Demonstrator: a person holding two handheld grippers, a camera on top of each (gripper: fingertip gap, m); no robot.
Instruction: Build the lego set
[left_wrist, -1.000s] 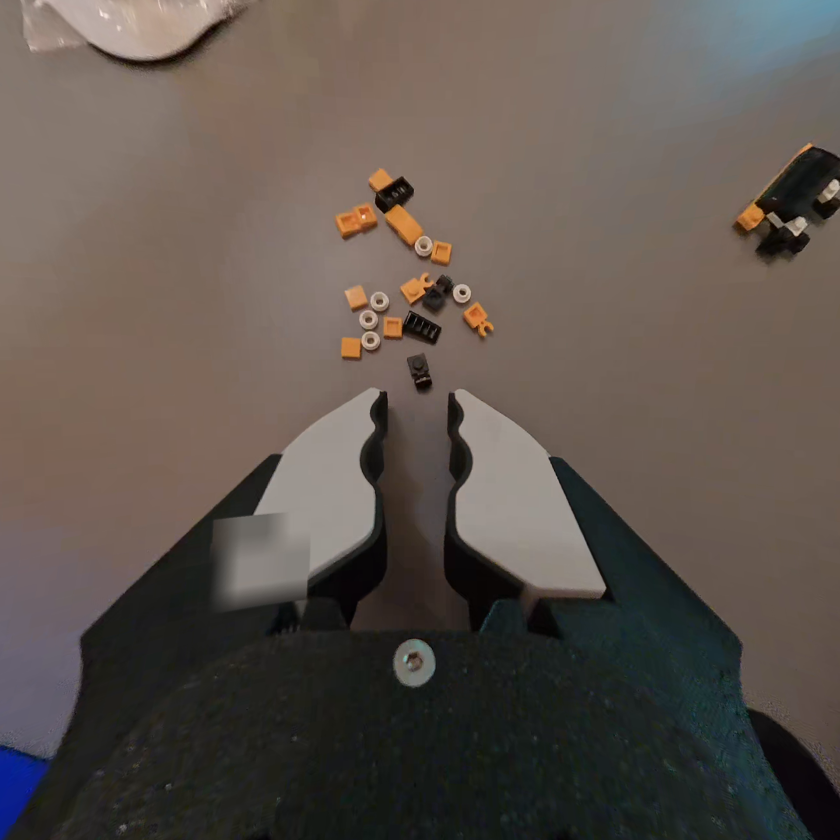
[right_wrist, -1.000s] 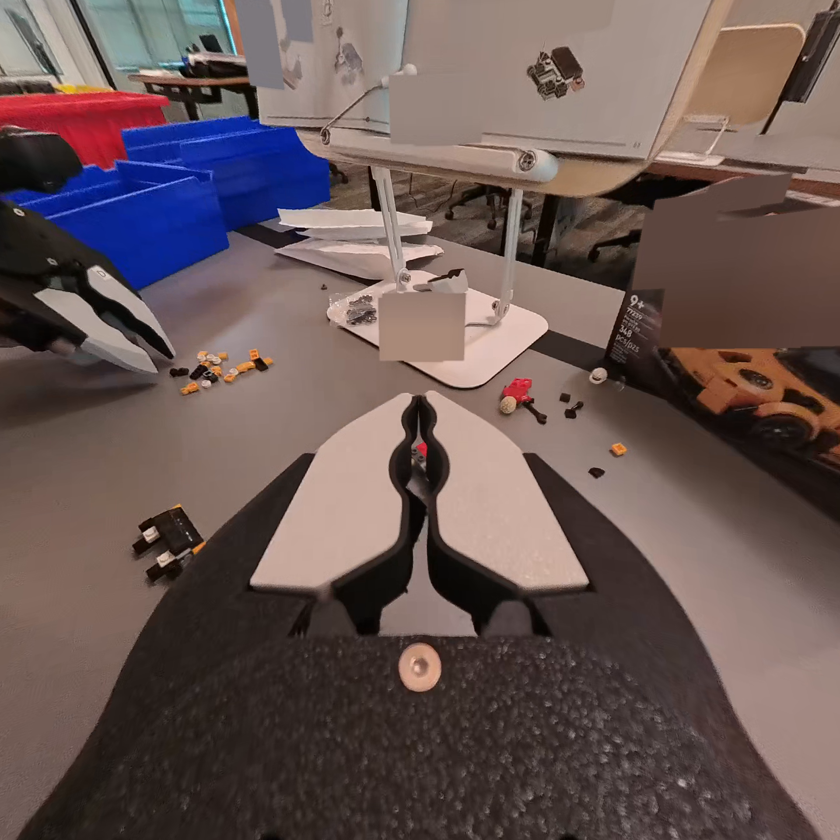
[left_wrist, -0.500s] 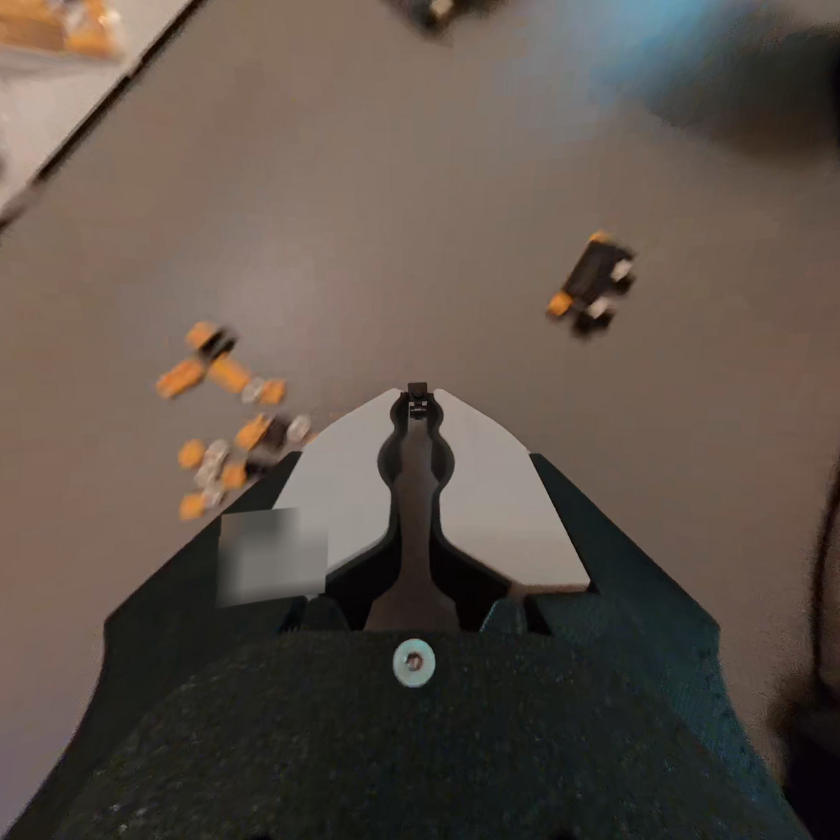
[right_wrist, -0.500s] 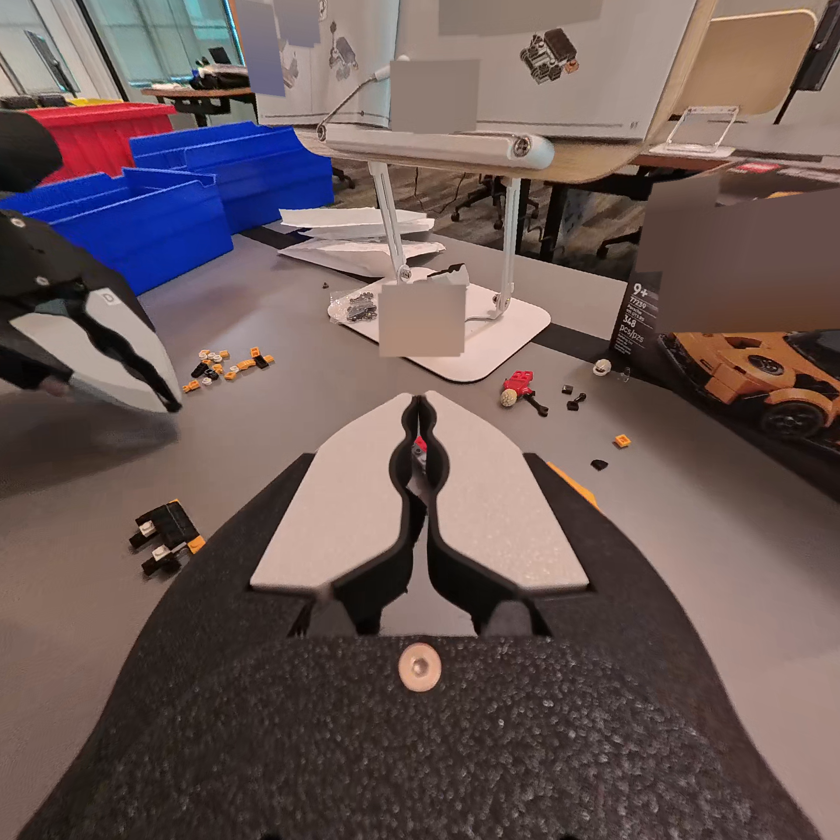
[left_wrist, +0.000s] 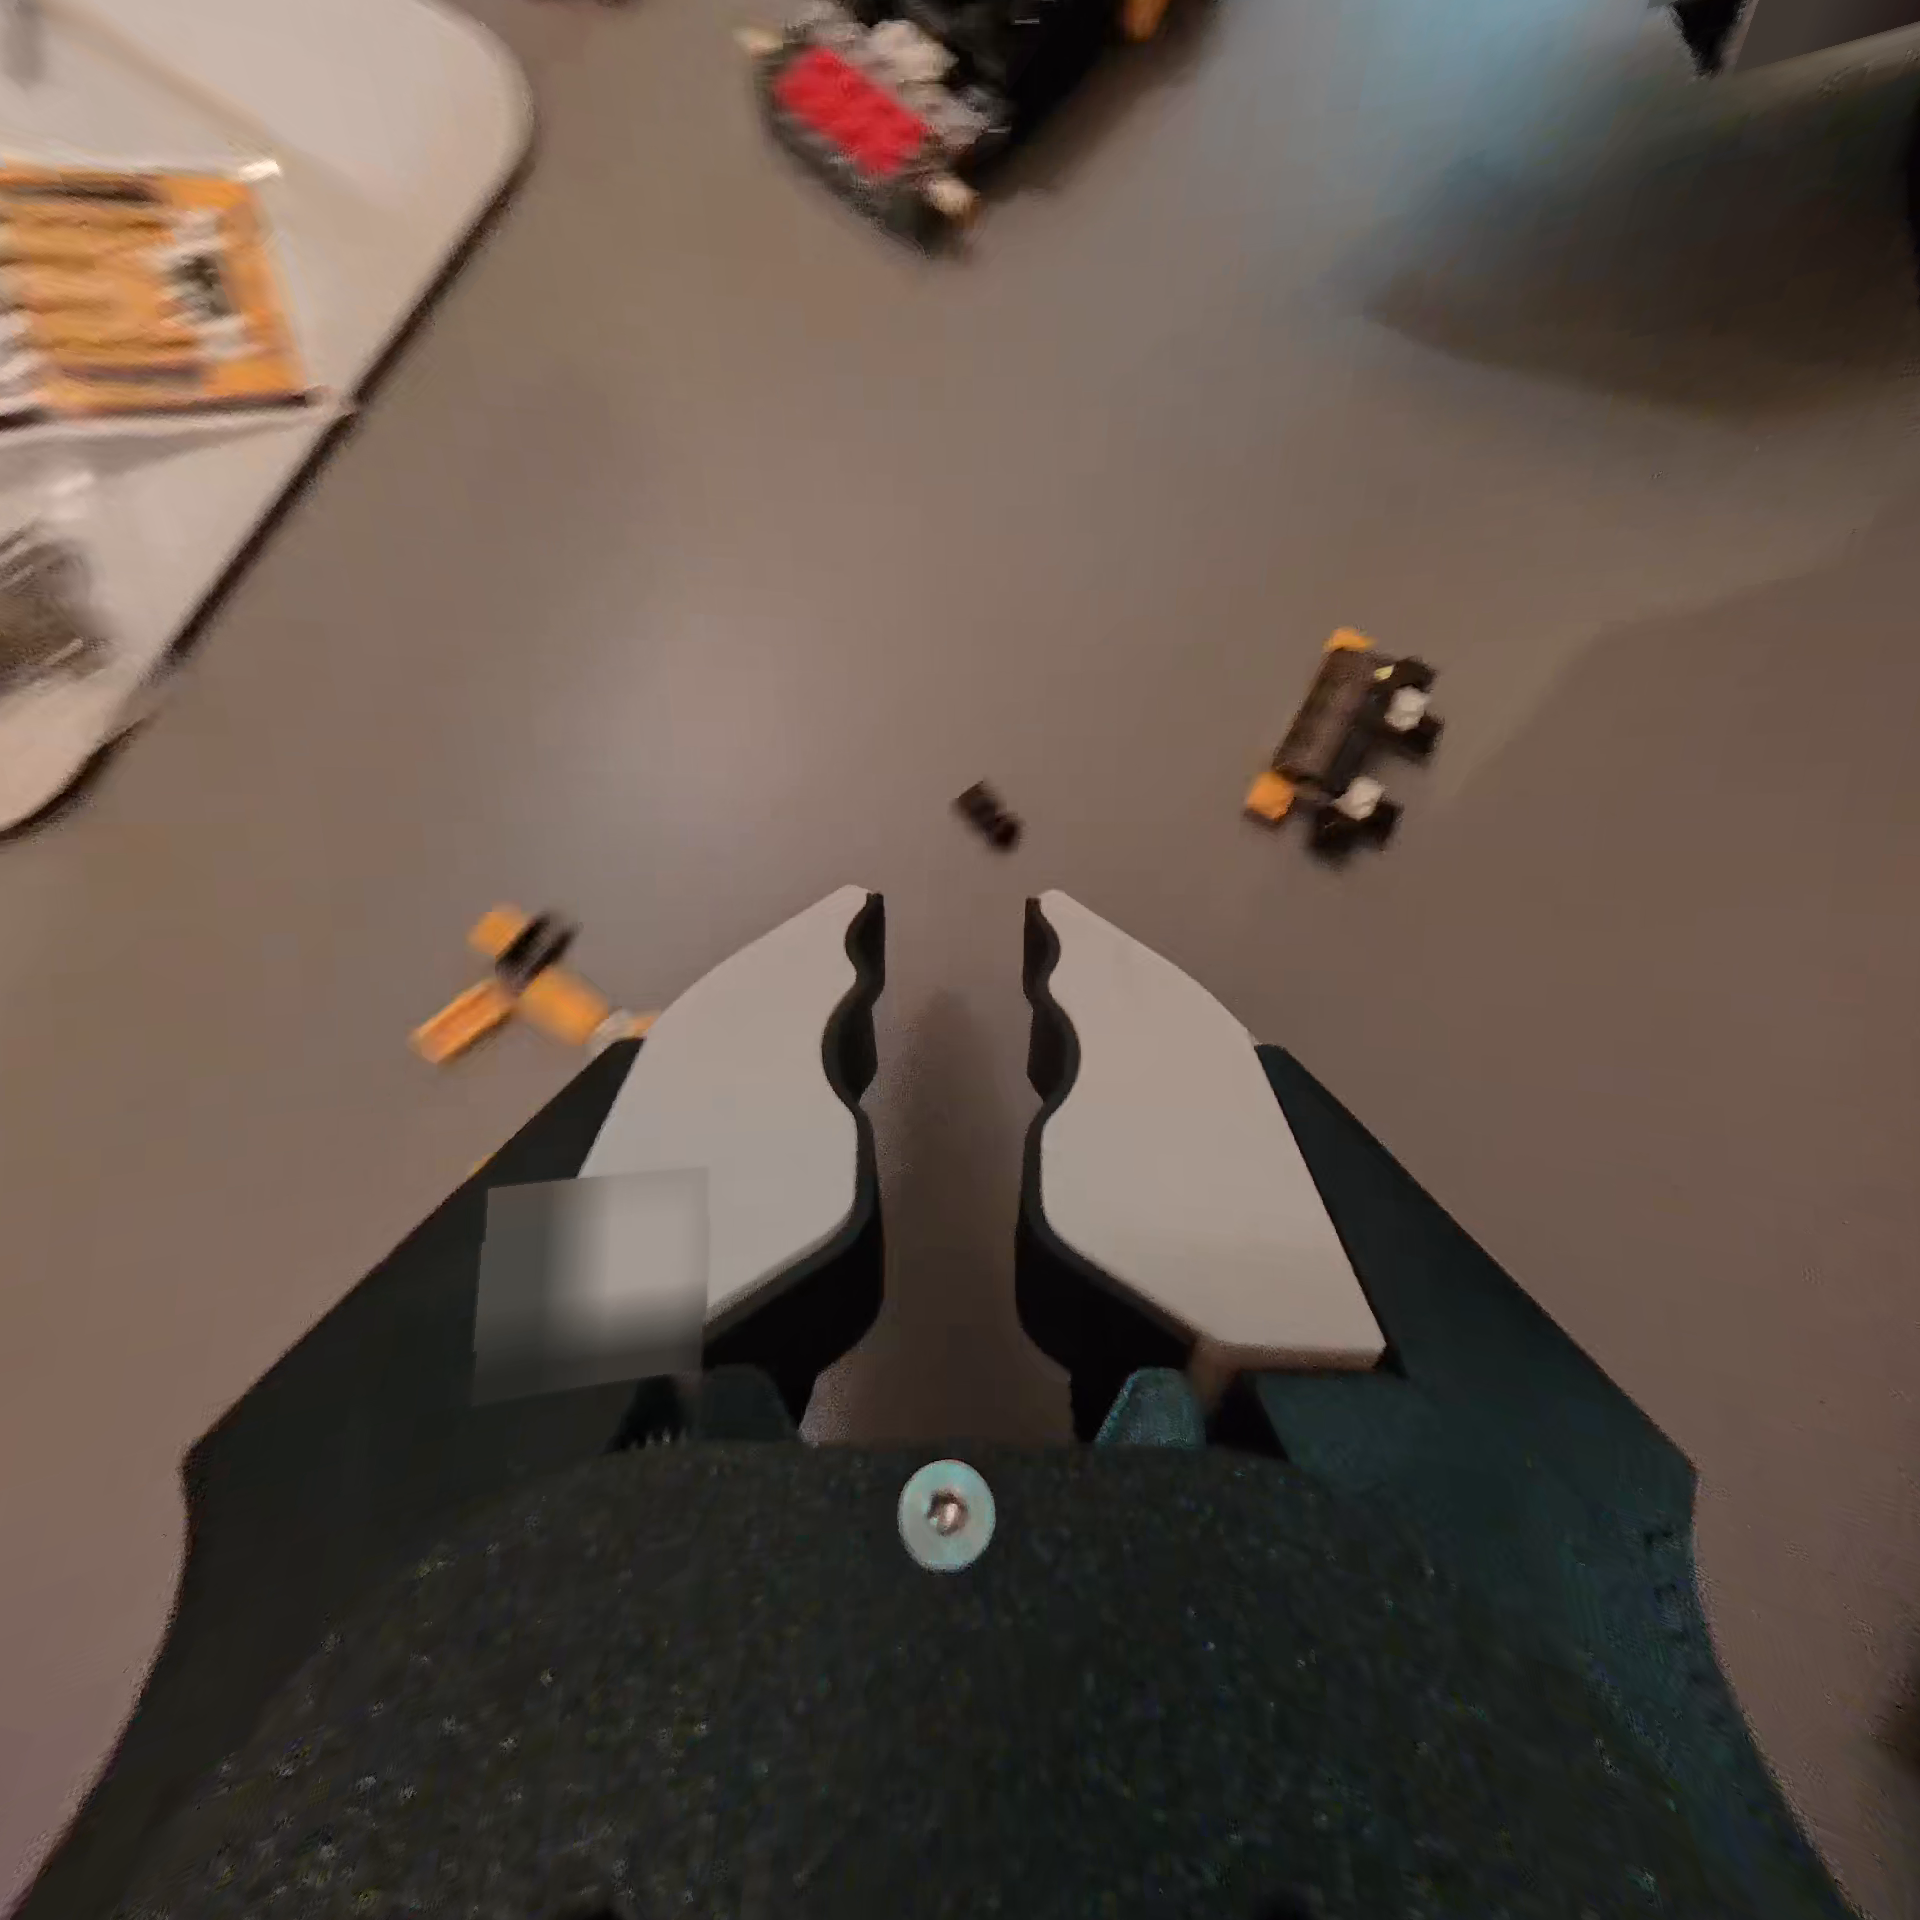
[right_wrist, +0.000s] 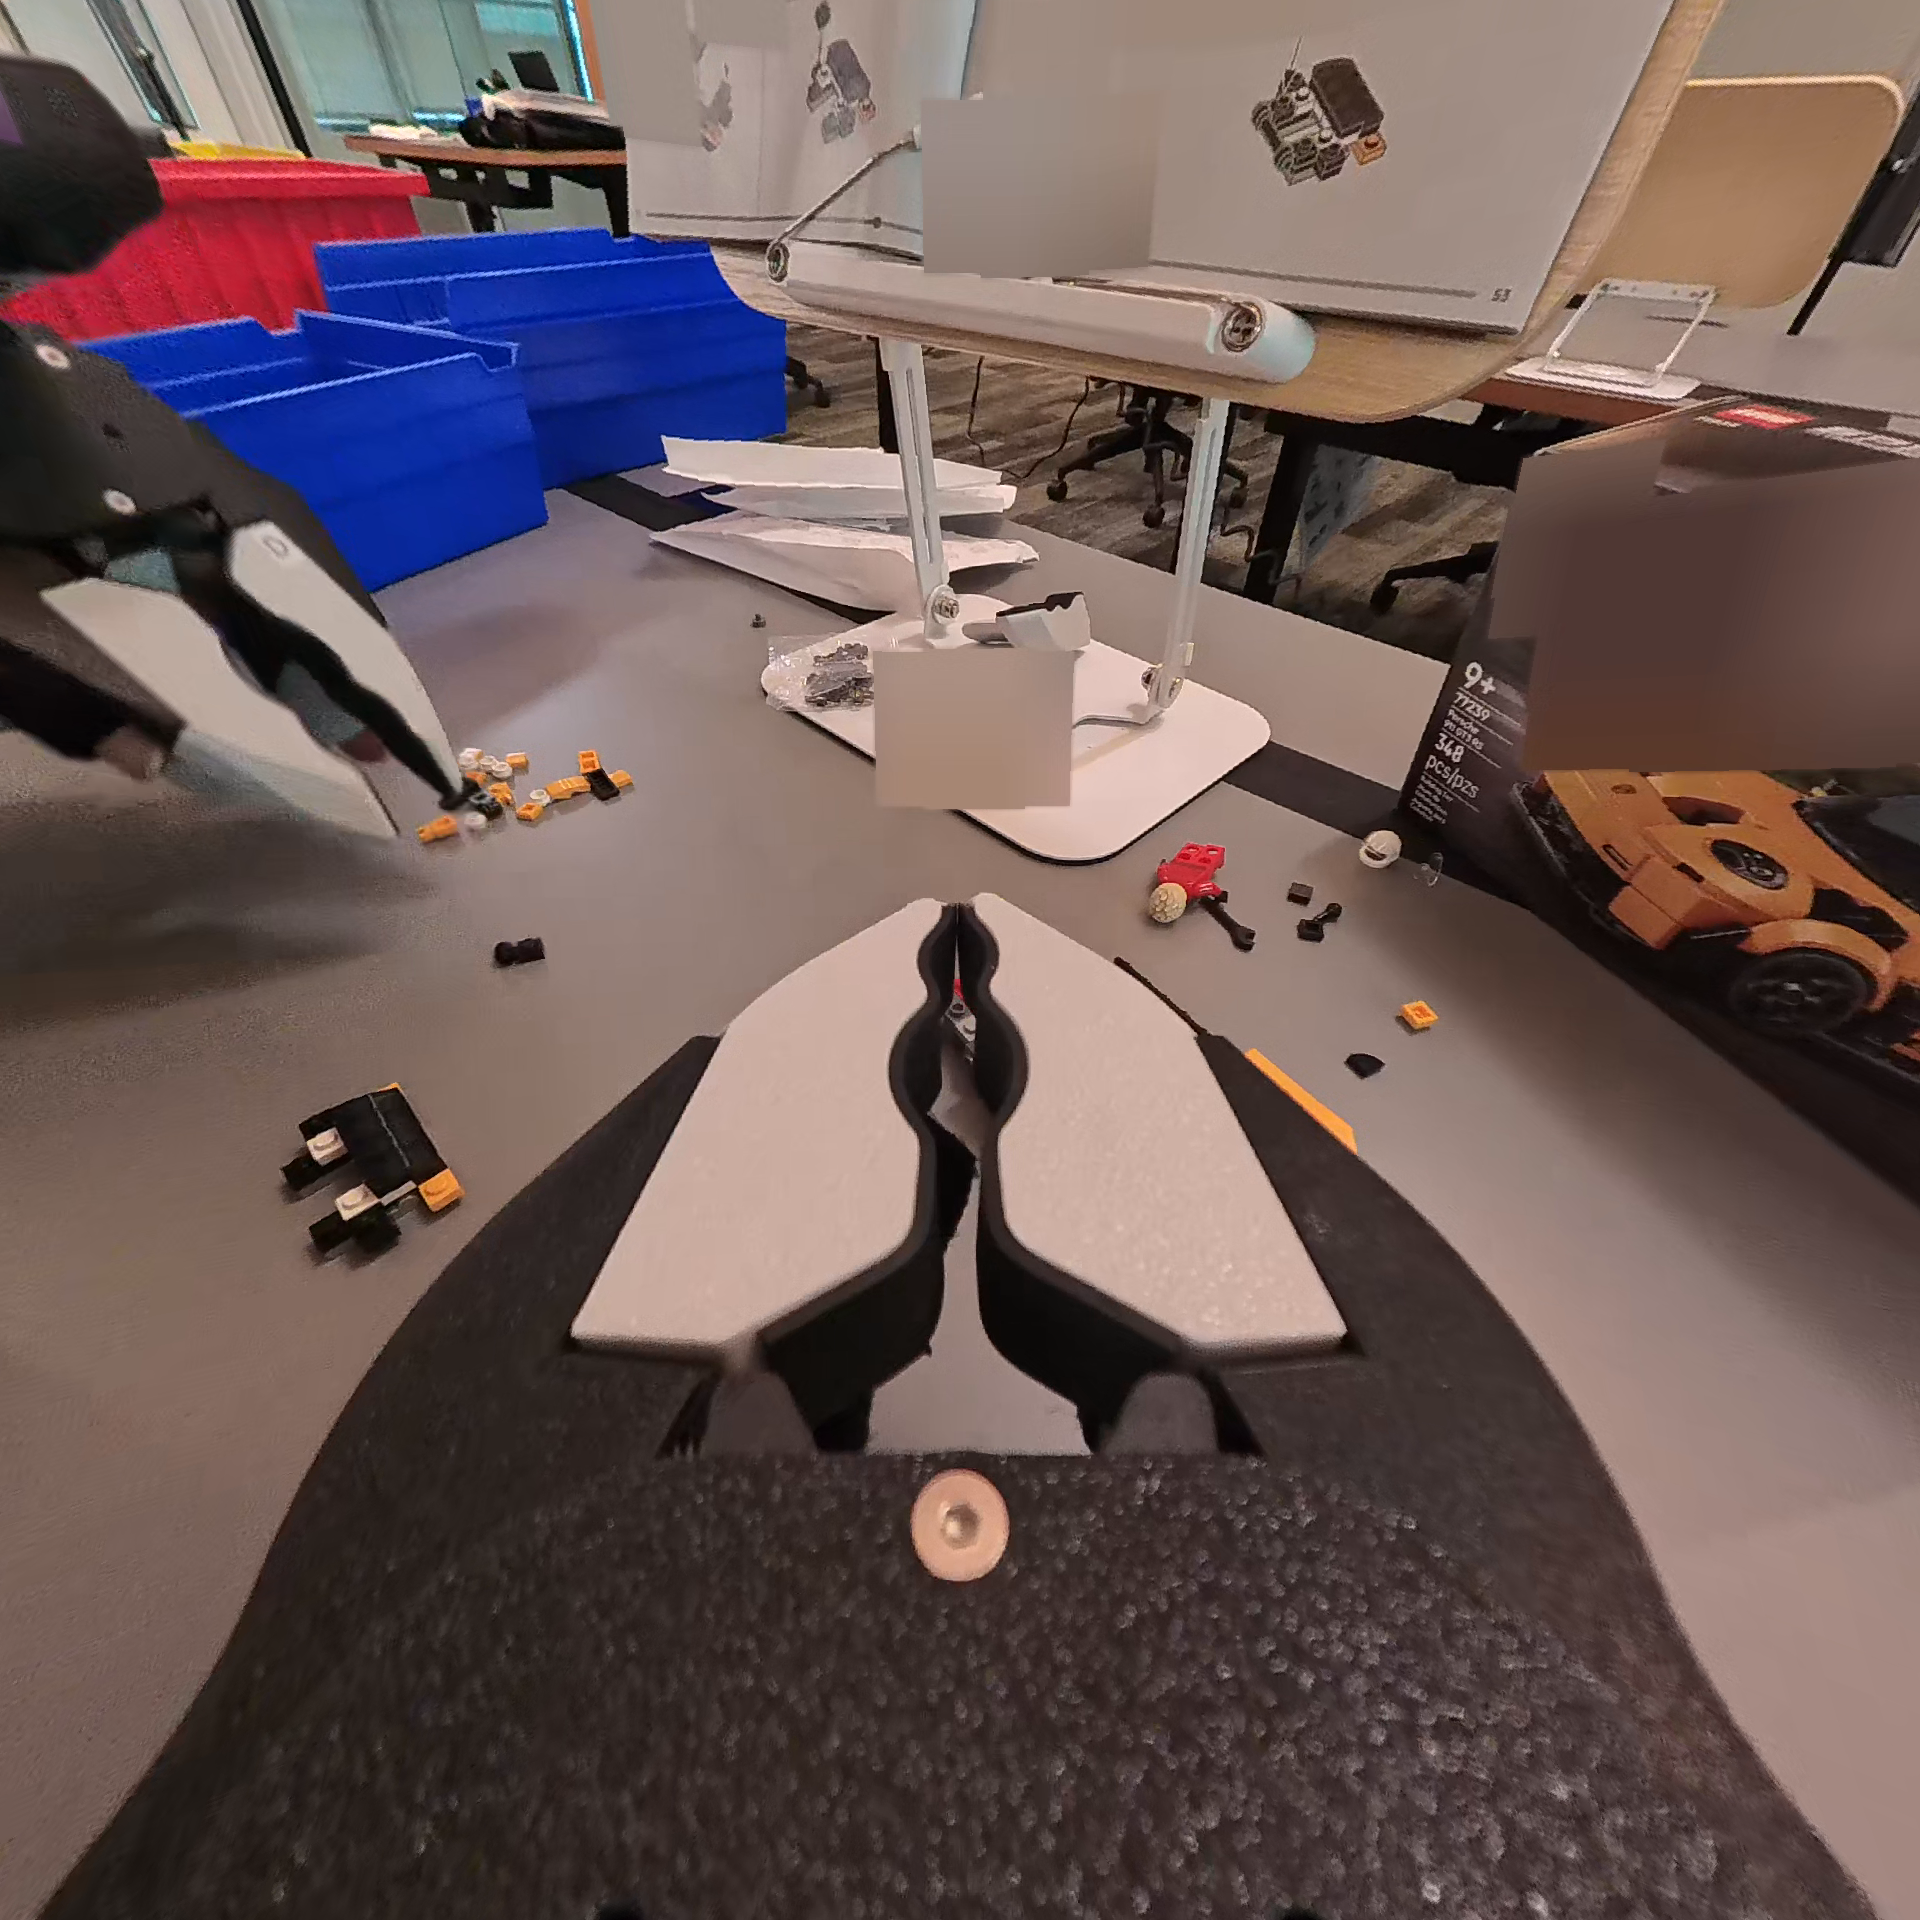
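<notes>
My left gripper (left_wrist: 954, 904) is open and empty above the grey table. A small black piece (left_wrist: 987, 814) lies just ahead of its tips; it also shows in the right wrist view (right_wrist: 517, 951). A black and orange sub-assembly (left_wrist: 1345, 743) with white studs lies to the right of it, also seen in the right wrist view (right_wrist: 369, 1164). My right gripper (right_wrist: 956, 906) is shut on a lego build with red, black and orange parts (right_wrist: 1299, 1107), mostly hidden under the fingers. The build shows blurred in the left wrist view (left_wrist: 873, 125).
A pile of small orange, white and black pieces (right_wrist: 540, 790) lies by the left gripper (right_wrist: 424, 810). A white instruction stand (right_wrist: 1164, 769), a red piece (right_wrist: 1190, 868), loose bits, the set's box (right_wrist: 1714, 894) and blue bins (right_wrist: 416, 436) surround the work area. About 20 cm separates my left fingertips from my right. The small black piece (left_wrist: 987, 814) is about 5 cm from my left fingertips and 20 cm from my right. Seen from the right wrist view (right_wrist: 526, 961) as well.
The left gripper closed on a small black piece at the pile, carried it right, then opened; the piece now lies on the table. The right gripper stayed shut and barely moved.
</notes>
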